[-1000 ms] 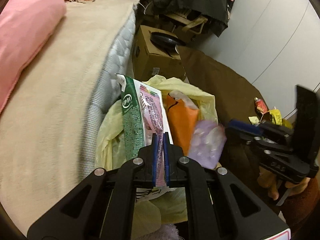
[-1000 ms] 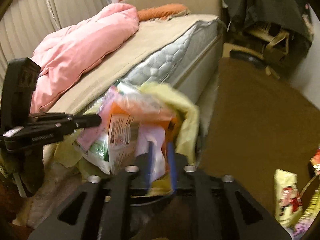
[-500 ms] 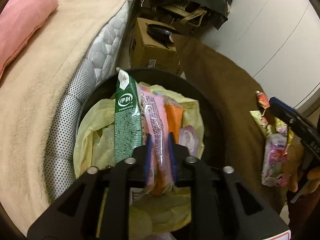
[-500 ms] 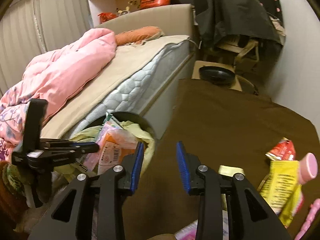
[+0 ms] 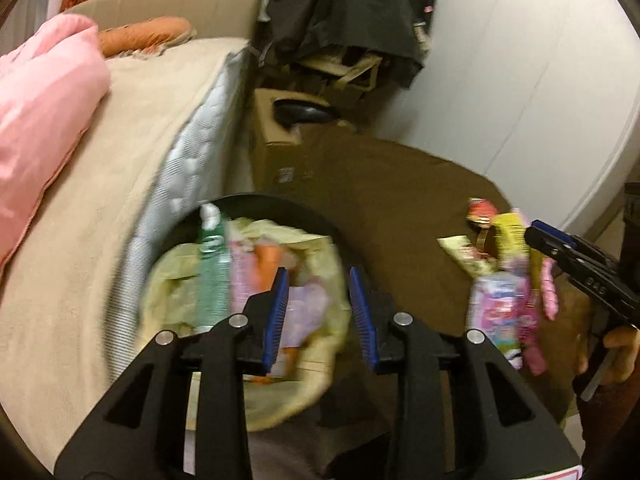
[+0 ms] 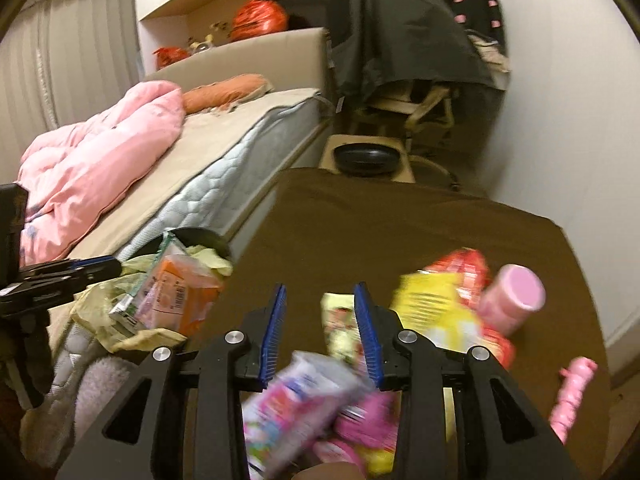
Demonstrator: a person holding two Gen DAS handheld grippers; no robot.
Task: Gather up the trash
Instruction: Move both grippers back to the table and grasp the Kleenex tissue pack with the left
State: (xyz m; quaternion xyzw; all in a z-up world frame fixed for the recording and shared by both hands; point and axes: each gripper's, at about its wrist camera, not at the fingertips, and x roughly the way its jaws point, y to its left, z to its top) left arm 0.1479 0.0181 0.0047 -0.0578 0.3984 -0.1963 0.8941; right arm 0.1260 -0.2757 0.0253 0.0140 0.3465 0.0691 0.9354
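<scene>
Flanking the bed [image 6: 224, 152], a wrapper-strewn brown blanket [image 6: 380, 232]; each hand-held gripper gapes.

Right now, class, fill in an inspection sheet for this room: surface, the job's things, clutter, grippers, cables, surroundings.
Surface: brown cloth covers the work area beside the bed.
Job's things: trash bin with yellow liner, holding a green carton, pink and orange packets; loose snack wrappers and a pink bottle on the cloth.
Clutter: cardboard box with a black pan on it.
Grippers: left gripper open above the bin; right gripper open over the wrappers.
Cables: nothing seen.
Surroundings: bed with pink duvet, dark cloth over a chair, white wall.
</scene>
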